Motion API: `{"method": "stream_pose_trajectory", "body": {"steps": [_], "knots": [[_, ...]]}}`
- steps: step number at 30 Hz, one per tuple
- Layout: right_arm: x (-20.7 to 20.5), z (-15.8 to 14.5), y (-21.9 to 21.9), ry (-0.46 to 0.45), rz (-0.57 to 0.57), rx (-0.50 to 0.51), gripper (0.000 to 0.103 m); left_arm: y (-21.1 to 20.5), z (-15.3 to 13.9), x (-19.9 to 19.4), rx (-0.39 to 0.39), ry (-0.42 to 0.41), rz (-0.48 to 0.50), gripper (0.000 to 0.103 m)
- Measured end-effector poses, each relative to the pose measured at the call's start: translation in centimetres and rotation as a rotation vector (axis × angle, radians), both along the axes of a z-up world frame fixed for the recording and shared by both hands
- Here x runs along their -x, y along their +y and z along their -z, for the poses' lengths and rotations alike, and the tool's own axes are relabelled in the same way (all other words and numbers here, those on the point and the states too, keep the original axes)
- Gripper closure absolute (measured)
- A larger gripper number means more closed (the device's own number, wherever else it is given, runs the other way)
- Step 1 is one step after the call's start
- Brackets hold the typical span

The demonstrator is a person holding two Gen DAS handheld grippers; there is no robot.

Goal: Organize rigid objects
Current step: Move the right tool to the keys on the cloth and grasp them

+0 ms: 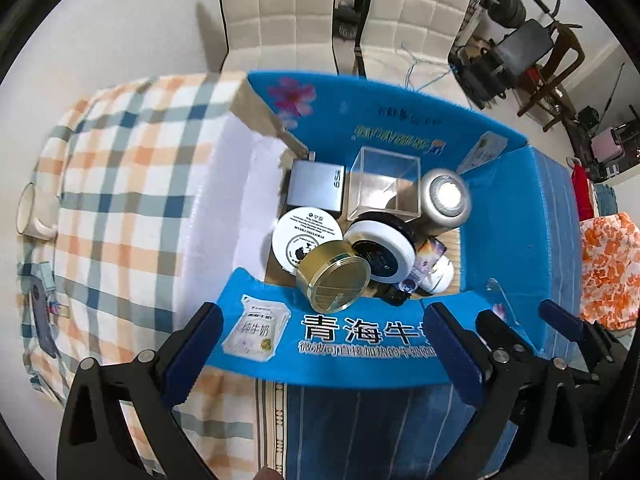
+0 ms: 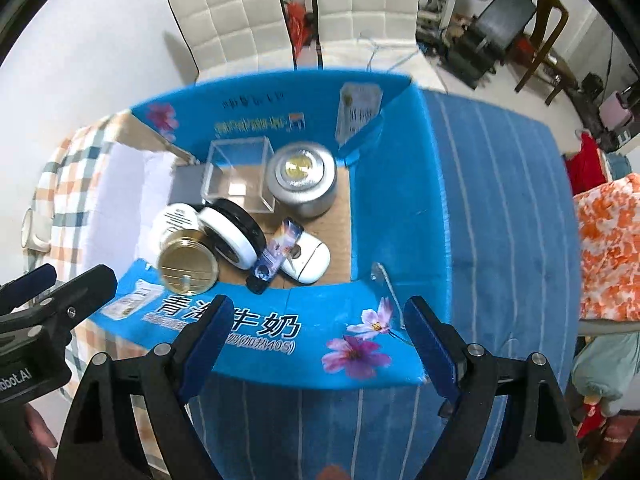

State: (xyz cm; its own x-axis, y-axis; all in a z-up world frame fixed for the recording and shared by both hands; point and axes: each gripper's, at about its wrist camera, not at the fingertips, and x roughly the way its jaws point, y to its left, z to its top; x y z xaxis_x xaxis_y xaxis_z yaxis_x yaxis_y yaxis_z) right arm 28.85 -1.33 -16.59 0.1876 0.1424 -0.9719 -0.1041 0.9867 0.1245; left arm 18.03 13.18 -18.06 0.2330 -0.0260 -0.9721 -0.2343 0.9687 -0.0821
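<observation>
An open blue cardboard box [image 1: 360, 120] [image 2: 320, 316] lies below both grippers. Inside lie a gold tin [image 1: 336, 280] [image 2: 188, 268], a black-and-white round jar [image 1: 380, 248] [image 2: 232, 236], a white round lid [image 1: 306, 236], a clear cube [image 1: 386, 184] [image 2: 240, 172], a silver cylinder [image 1: 446, 200] [image 2: 302, 176], a grey flat case [image 1: 316, 186], a white mouse-shaped object [image 2: 308, 256] and a small purple tube [image 2: 276, 256]. My left gripper [image 1: 324, 344] hangs open above the box's near flap, holding nothing. My right gripper [image 2: 318, 336] is open beside it, likewise empty.
The box rests on a plaid cloth [image 1: 120, 200] and a blue striped cloth [image 2: 500, 200]. A white mug [image 1: 30, 212] stands at the far left edge. Two white padded chairs [image 1: 276, 12] stand behind. Orange floral fabric [image 2: 612, 240] lies to the right.
</observation>
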Motion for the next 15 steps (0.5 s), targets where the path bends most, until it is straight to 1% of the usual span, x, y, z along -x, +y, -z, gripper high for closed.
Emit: {"method": "stream_pose_trajectory", "body": {"steps": [4, 5, 8, 15], "knots": [[1.0, -2.7, -0.9, -0.025, 0.009, -0.027, 0.014, -0.2, -2.5, 1.0, -0.03, -0.058, 0.005, 0.0], [1.0, -2.9, -0.9, -0.03, 0.011, -0.035, 0.014, -0.2, -3.2, 1.3, -0.032, -0.071, 0.006, 0.0], [2.1, -5.3, -1.5, -0.07, 0.016, -0.043, 0.014, -0.5, -5.0, 2.1, -0.043, -0.106, 0.011, 0.0], [3.5, -9.6, -3.3, -0.123, 0.025, -0.079, 0.014, -1.7, -8.3, 3.9, -0.046, -0.168, 0.022, 0.0]]}}
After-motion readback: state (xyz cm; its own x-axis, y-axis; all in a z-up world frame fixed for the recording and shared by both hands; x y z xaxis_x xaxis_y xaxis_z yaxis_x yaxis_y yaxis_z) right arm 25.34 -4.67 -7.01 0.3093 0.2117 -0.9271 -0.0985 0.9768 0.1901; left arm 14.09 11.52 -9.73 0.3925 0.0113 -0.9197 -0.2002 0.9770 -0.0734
